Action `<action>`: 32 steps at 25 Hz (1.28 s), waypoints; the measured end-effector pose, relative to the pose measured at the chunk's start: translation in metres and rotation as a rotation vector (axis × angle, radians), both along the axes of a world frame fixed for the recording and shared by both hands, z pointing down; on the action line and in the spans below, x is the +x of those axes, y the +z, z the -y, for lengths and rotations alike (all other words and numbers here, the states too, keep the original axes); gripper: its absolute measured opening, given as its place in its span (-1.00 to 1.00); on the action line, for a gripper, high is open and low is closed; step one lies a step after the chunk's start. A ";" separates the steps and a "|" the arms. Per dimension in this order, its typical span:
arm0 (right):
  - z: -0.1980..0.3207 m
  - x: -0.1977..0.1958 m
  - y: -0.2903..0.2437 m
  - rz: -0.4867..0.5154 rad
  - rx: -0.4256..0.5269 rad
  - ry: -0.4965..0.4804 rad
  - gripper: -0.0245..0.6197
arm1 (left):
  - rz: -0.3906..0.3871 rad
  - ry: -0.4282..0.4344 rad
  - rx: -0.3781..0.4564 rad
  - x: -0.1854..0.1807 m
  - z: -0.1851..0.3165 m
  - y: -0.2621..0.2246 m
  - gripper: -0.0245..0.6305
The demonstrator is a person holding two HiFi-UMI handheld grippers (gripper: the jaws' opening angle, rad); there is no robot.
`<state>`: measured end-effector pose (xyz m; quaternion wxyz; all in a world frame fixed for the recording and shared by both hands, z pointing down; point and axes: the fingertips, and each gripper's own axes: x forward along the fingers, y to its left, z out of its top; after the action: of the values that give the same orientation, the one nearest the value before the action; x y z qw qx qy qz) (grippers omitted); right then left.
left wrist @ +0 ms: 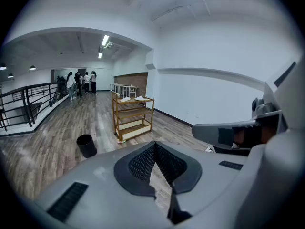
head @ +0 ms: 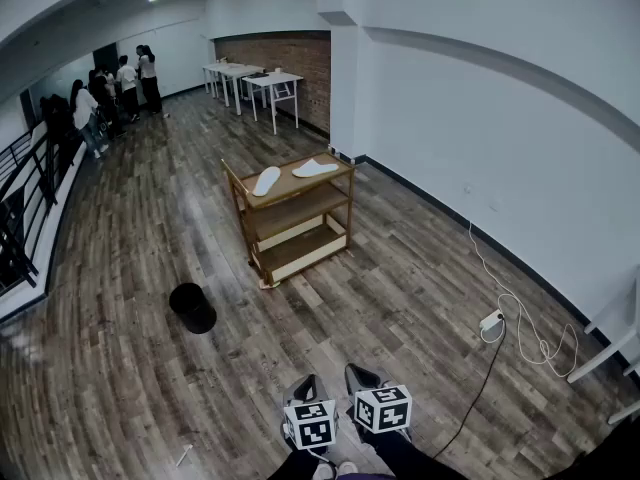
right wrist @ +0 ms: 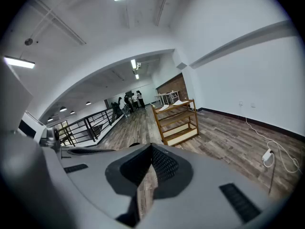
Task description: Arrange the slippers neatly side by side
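Down by the person's feet, the left gripper (head: pixel 306 386) and the right gripper (head: pixel 362 376) are held close together, both tipped a little toward the plank floor (head: pixel 400 298). Each claw is pinched together at its tips with nothing in it. A few steps ahead on the left stands a black bin (head: pixel 192 307), and off to the right a white cable (head: pixel 520 318) trails along the wall. Beyond the bin is a wooden rack (head: pixel 300 211). On its top shelf lie the left slipper (head: pixel 267 180) and the right slipper (head: pixel 315 168), both white, apart and seemingly splayed at different angles, though they are small from here. Farther back are white tables (head: pixel 250 76) and a group of people (head: pixel 120 88).
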<state>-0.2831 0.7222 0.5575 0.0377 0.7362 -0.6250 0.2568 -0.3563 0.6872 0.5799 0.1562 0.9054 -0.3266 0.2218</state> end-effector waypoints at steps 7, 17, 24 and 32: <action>0.002 -0.002 0.001 -0.001 -0.001 0.003 -0.93 | -0.003 -0.001 -0.001 -0.002 0.002 0.002 -0.93; 0.002 0.000 -0.002 0.006 0.018 0.009 -0.93 | -0.003 0.005 -0.003 0.000 0.002 0.001 -0.93; 0.002 -0.001 -0.003 0.028 0.048 0.012 -0.93 | 0.012 0.000 -0.015 -0.005 0.001 0.006 -0.93; -0.009 0.003 -0.001 0.033 0.037 0.010 -0.93 | 0.010 -0.039 -0.043 -0.006 -0.010 0.005 -0.93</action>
<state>-0.2800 0.7312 0.5566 0.0123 0.7354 -0.6267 0.2574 -0.3626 0.6973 0.5848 0.1784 0.8942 -0.3399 0.2302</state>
